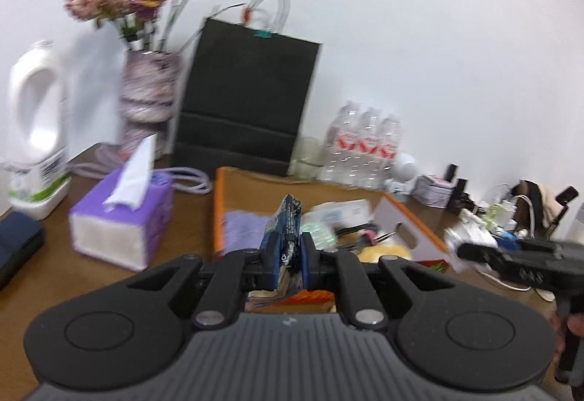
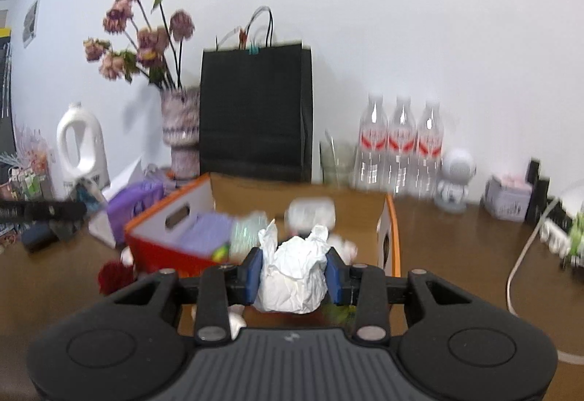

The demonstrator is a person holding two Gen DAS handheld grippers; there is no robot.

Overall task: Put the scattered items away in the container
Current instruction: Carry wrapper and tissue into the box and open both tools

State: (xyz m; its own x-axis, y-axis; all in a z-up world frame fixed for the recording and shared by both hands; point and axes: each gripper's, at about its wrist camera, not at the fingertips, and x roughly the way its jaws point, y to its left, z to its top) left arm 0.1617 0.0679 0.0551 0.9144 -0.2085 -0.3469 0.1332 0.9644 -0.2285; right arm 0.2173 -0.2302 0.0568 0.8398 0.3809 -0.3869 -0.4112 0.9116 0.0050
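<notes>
An orange-rimmed cardboard box (image 1: pixel 218 204) sits on the brown table and holds several items, among them a purple cloth (image 1: pixel 242 227). My left gripper (image 1: pixel 288 257) is shut on a dark blue snack packet (image 1: pixel 288 224) and holds it over the box's near edge. In the right wrist view the same box (image 2: pixel 392 218) lies ahead. My right gripper (image 2: pixel 295 277) is shut on a crumpled white paper ball (image 2: pixel 294 277) above the box's near side. The right gripper also shows at the right edge of the left wrist view (image 1: pixel 518 260).
A black paper bag (image 1: pixel 246 101), a vase of dried flowers (image 1: pixel 149 105), a white detergent jug (image 1: pixel 34 131), a purple tissue box (image 1: pixel 120 215) and three water bottles (image 1: pixel 365 145) stand around the box. A red fluffy item (image 2: pixel 115 277) lies left of it. Cables and clutter lie right (image 1: pixel 489 222).
</notes>
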